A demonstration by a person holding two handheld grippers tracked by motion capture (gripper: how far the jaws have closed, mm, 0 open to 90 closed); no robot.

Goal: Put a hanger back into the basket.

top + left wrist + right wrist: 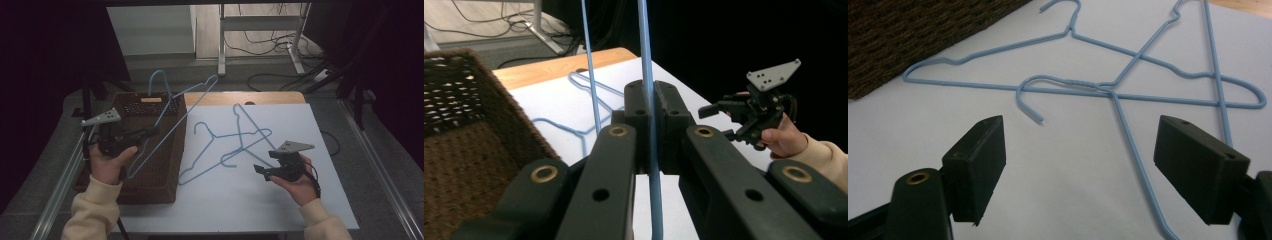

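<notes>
One blue hanger pinched between left gripper jaws — right gripper jaws wide.

There are three blue wire hangers in all. One hanger is held up over the basket; two hangers lie crossed on the surface, one nearer the basket and one farther from it. There is one brown wicker basket. One white surface carries the lying hangers. Two grippers are in the picture, a left gripper and a right gripper, each with two black fingers.
</notes>
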